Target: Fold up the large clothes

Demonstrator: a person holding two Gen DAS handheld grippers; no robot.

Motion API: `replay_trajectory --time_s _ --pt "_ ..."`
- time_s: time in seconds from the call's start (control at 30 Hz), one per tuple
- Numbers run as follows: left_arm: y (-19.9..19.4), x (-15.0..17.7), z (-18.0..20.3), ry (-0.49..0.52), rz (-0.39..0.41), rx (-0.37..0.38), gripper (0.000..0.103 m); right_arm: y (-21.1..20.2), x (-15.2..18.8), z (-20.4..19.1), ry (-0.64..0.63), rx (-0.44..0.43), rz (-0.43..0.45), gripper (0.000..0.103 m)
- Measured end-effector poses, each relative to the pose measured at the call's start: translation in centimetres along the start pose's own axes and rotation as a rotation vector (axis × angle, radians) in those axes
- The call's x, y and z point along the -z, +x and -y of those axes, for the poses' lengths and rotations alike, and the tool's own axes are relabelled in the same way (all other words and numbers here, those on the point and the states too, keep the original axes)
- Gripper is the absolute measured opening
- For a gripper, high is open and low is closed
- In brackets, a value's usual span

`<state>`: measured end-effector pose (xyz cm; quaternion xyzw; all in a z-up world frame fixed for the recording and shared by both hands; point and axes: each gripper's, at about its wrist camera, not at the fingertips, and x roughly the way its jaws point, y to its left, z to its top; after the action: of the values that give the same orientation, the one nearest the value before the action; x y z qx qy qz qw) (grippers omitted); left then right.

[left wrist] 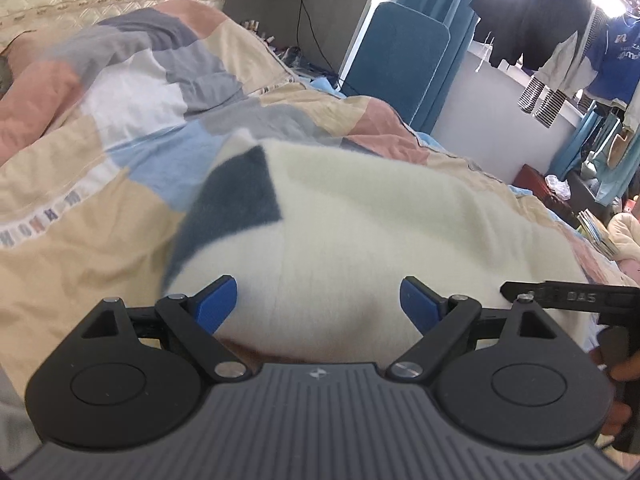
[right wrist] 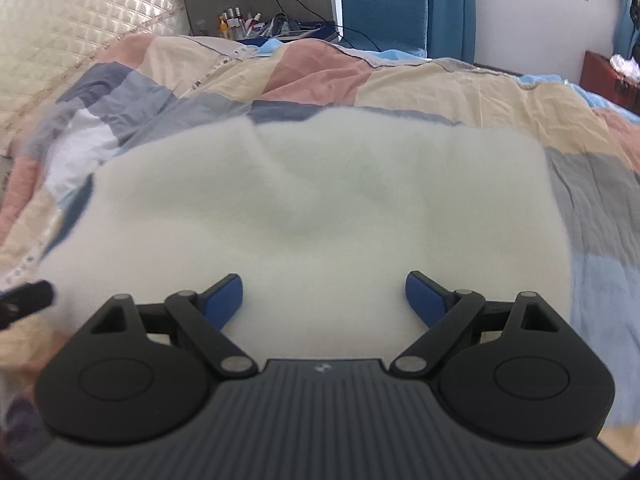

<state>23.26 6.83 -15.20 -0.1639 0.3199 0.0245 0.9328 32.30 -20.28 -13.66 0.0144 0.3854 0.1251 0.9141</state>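
Note:
A fluffy cream garment with a dark blue patch lies folded on the patchwork quilt. It also fills the middle of the right wrist view. My left gripper is open just above its near edge, holding nothing. My right gripper is open above the garment's near edge, also empty. Part of the right gripper shows at the right edge of the left wrist view, and part of the left gripper at the left edge of the right wrist view.
The patchwork quilt covers the bed. A quilted cream headboard stands at the back left. A bedside table with bottles and blue curtains are behind. Hanging clothes are at the far right.

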Motion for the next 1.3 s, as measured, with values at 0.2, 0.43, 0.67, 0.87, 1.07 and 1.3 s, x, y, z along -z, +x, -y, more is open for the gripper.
replay_trajectory --time_s 0.2,0.43,0.67,0.87,1.07,1.3 --pt "-0.1 0.6 0.2 -0.038 -0.024 0.002 0.091 -3.1 2.6 -0.6 0.128 -0.027 0.029 0.091" --pt "0.2 0.8 -0.2 -0.074 -0.048 0.015 0.091 -3.6 6.3 -0.2 0.412 -0.284 -0.042 0.09" --pt "1.4 0.8 -2.3 -0.249 -0.149 0.123 0.091 -0.3 6.2 1.7 0.61 -0.333 -0.107 0.09" --pt "2.8 1.6 -4.7 -0.475 -0.235 0.234 0.091 2.1 5.5 0.4 0.6 -0.378 -0.154 0.094" --pt "5.0 2.9 -7.4 -0.711 -0.245 0.32 0.09 4.2 6.3 1.8 0.824 -0.433 -0.148 0.094" --pt "7.8 2.9 -8.8 -0.881 -0.164 0.324 0.09 4.6 7.9 2.6 0.973 -0.47 -0.116 0.094"
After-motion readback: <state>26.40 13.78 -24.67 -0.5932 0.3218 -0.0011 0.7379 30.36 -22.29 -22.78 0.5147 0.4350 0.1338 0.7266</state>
